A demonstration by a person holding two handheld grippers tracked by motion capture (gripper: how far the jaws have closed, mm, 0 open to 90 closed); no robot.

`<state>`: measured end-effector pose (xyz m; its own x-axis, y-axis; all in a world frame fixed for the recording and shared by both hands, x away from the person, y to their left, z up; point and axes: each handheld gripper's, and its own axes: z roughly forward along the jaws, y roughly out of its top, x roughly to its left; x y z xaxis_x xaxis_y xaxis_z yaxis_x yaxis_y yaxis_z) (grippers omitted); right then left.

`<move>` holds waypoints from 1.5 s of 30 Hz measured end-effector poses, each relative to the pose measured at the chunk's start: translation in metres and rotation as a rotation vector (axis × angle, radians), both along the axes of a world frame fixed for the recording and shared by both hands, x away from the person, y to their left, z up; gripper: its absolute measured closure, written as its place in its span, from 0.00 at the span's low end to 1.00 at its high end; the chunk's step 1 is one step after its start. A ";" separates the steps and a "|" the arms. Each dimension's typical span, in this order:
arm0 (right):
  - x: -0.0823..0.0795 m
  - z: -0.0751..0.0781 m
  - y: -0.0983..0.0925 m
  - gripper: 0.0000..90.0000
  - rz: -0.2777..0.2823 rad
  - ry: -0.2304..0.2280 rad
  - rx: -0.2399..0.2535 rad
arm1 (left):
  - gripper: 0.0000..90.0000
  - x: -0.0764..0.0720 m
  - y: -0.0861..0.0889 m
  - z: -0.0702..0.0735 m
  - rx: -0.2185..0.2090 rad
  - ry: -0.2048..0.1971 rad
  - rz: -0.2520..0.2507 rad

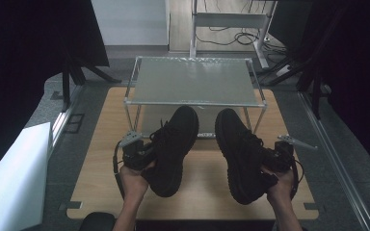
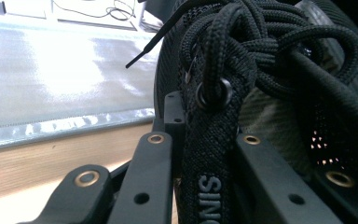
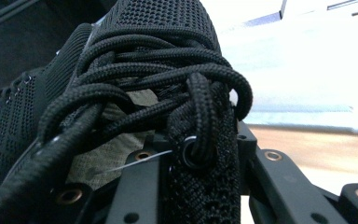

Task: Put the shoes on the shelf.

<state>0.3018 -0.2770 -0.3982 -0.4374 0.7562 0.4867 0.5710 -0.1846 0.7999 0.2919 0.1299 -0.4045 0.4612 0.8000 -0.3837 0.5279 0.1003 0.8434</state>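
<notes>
Nearest the camera in the high view, a person's two forearms come in from the bottom edge, each hand wrapped around a tool. The left tool (image 1: 142,156) is clamped on the left black sneaker (image 1: 172,149); in the left gripper view its black jaws stand on either side of the shoe's knit lace strip (image 2: 209,154), pressed against it just below the top eyelet (image 2: 213,94), with the thick black laces (image 2: 279,42) bunched above. The right tool (image 1: 270,161) grips the right black sneaker (image 1: 241,154) the same way: in the right gripper view its jaws close on the knit eyelet edge (image 3: 205,186), where a lace (image 3: 200,112) loops through a metal eyelet (image 3: 189,151), and the shoe's tongue (image 3: 156,21) rises behind the crossed laces. Both sneakers are held side by side with a gap between them, heels toward the person and toes pointing away, above the wooden surface (image 1: 101,159). Whether their soles touch the wood cannot be told. Just beyond the toes stands a low metal rack (image 1: 195,79) with a pale grey top shelf on thin chrome legs; the toes reach to its front rail. To the left, off the surface, lies a white panel (image 1: 14,178). Farther back a white frame (image 1: 229,21) stands on the floor with cables (image 1: 243,38) trailing beside it.
</notes>
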 end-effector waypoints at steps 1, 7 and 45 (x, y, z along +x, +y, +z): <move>0.000 0.000 0.000 0.80 0.000 0.000 0.000 | 0.91 0.000 0.000 0.000 0.000 0.000 0.000; 0.013 0.009 0.017 0.80 -0.012 0.005 0.035 | 0.90 0.002 -0.004 0.008 -0.033 -0.011 0.043; 0.111 0.070 0.070 0.80 -0.118 0.031 0.134 | 0.89 0.096 -0.017 0.086 -0.095 -0.009 0.220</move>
<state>0.4124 -0.2067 -0.3287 -0.3325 0.7290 0.5983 0.5627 -0.3557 0.7462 0.3874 0.1133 -0.3182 0.2833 0.8421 -0.4589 0.4772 0.2913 0.8291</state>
